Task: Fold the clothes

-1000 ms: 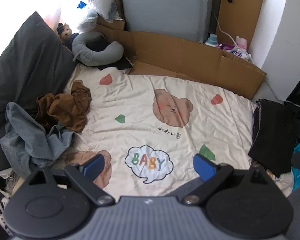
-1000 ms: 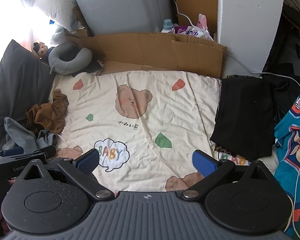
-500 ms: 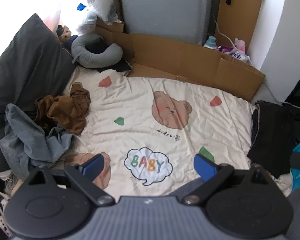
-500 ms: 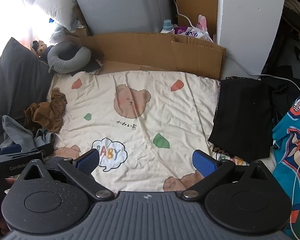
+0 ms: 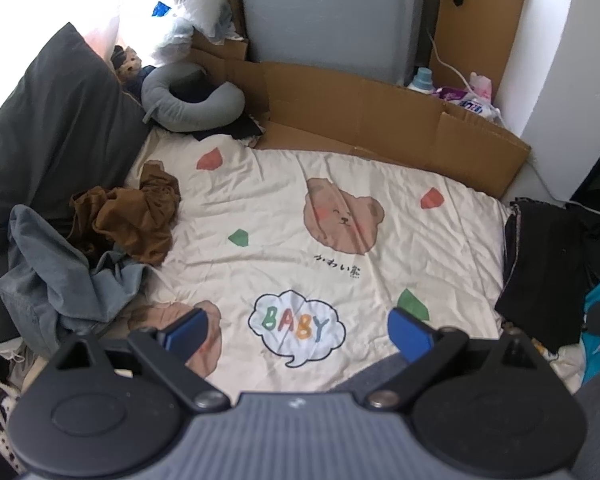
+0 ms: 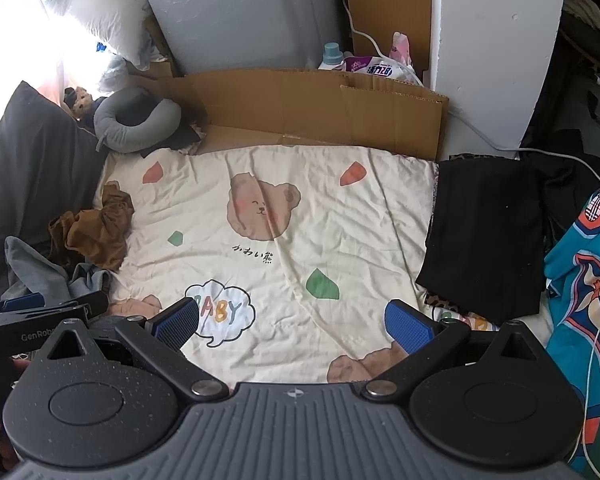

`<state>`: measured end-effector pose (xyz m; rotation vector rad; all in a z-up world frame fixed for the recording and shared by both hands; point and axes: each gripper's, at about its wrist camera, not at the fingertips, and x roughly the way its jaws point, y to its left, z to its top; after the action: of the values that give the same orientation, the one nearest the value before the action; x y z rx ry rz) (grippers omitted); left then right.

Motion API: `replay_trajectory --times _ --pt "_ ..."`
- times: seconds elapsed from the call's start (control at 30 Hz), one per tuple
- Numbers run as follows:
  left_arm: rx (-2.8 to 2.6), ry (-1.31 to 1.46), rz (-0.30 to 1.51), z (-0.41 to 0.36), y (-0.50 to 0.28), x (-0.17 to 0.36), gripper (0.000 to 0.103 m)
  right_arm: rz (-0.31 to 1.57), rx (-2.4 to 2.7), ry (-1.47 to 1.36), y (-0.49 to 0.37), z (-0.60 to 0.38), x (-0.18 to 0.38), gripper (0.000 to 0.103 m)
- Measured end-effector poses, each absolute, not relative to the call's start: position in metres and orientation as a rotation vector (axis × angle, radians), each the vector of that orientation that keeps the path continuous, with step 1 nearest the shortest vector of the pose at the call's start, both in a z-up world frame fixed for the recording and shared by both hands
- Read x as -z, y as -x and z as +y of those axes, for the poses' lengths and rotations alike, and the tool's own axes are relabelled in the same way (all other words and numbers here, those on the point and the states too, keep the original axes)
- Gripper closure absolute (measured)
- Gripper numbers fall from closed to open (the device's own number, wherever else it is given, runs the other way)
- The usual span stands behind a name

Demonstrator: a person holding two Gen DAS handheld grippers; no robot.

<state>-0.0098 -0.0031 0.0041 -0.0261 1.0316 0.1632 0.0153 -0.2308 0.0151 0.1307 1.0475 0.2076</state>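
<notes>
- Grippers first: my left gripper (image 5: 296, 330) hangs over the near part of the bedsheet (image 5: 284, 216), jaws spread wide, nothing between the blue pads (image 5: 408, 334).
- My right gripper (image 6: 292, 320) sits just the same: spread apart, empty, above the near edge of the sheet.
- In the right wrist view I see the left gripper's tip low at the left edge, close to the clothes pile.
- Clothes to fold lie at the sheet's left side: a crumpled brown garment (image 5: 134, 220) resting partly on the cream fabric, and a grey-blue garment (image 5: 60, 280) bunched just below it, the two touching.
- A black garment (image 6: 488, 236) lies flat on the sheet's right edge, well apart from the pile.
- Just beyond it at the far right, a teal patterned fabric (image 6: 580, 300).
- A dark grey pillow (image 5: 48, 128) leans along the left, behind the pile.
- A grey neck pillow (image 5: 192, 100) sits at the far left corner, next to a flattened cardboard sheet (image 5: 380, 116) standing along the far edge.
- Middle of the sheet, with its bear and "BABY" print, lies bare of clothes.
</notes>
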Motion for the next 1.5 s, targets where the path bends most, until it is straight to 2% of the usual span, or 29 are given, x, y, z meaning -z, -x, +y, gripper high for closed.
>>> replay_trajectory --times 0.8,1.5 --pt "-0.165 0.095 1.044 0.016 0.002 -0.012 0.005 1.016 -0.190 -0.144 -0.016 -0.234 -0.026 0.001" --pt "-0.270 0.167 1.016 0.121 -0.005 -0.036 0.005 0.943 -0.175 -0.131 -0.037 -0.229 -0.043 0.001"
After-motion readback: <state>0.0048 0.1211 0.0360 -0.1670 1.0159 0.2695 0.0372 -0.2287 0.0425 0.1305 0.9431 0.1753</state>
